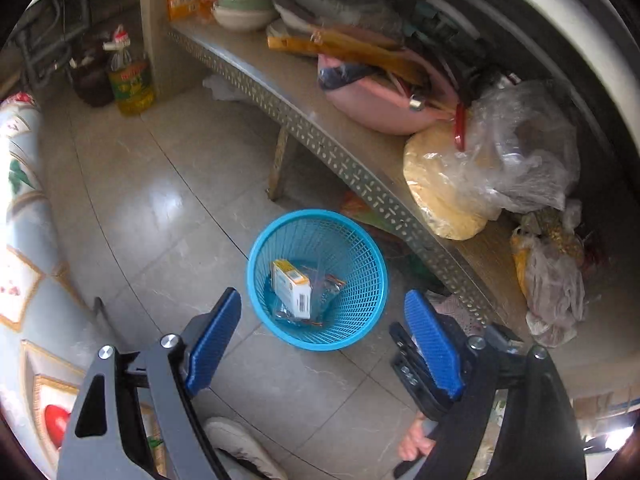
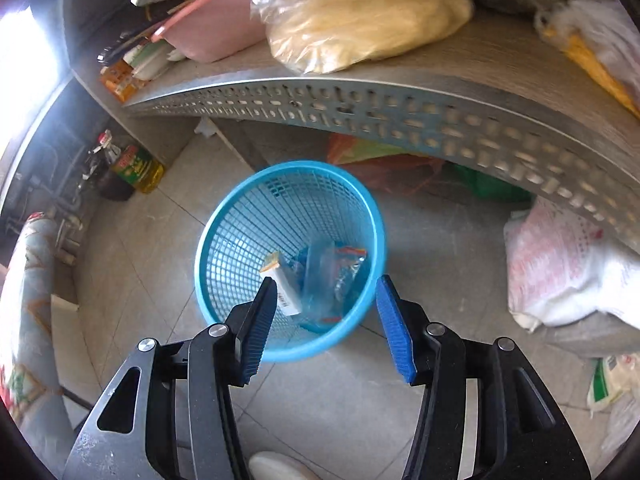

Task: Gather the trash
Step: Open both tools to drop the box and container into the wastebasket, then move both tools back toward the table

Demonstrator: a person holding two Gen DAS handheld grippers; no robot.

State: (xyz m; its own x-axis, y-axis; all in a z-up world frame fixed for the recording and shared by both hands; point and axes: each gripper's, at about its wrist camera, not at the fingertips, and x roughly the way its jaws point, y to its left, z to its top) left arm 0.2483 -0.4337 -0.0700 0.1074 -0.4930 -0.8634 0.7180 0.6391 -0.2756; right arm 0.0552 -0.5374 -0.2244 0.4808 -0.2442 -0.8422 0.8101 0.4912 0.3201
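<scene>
A blue mesh wastebasket (image 1: 352, 240) stands on the tiled floor beside a low shelf; it also shows in the right wrist view (image 2: 240, 232). Inside lie a white and yellow box (image 1: 292, 286) and clear plastic wrappers (image 1: 330, 286). The box (image 2: 280, 284) and wrappers (image 2: 340, 268) show in the right wrist view too. My left gripper (image 1: 324, 312) is open and empty above the basket's near rim. My right gripper (image 2: 326, 294) is open and empty, just above the basket's mouth. Its body shows at the lower right of the left wrist view.
A perforated metal shelf (image 1: 304, 120) holds a pink basin (image 1: 376, 104), bowls (image 1: 244, 8) and a bag of yellow noodles (image 2: 360, 12). An oil bottle (image 1: 130, 80) stands on the floor at the back. A white sack (image 2: 560, 272) lies right of the basket. A patterned cloth (image 1: 20, 216) hangs left.
</scene>
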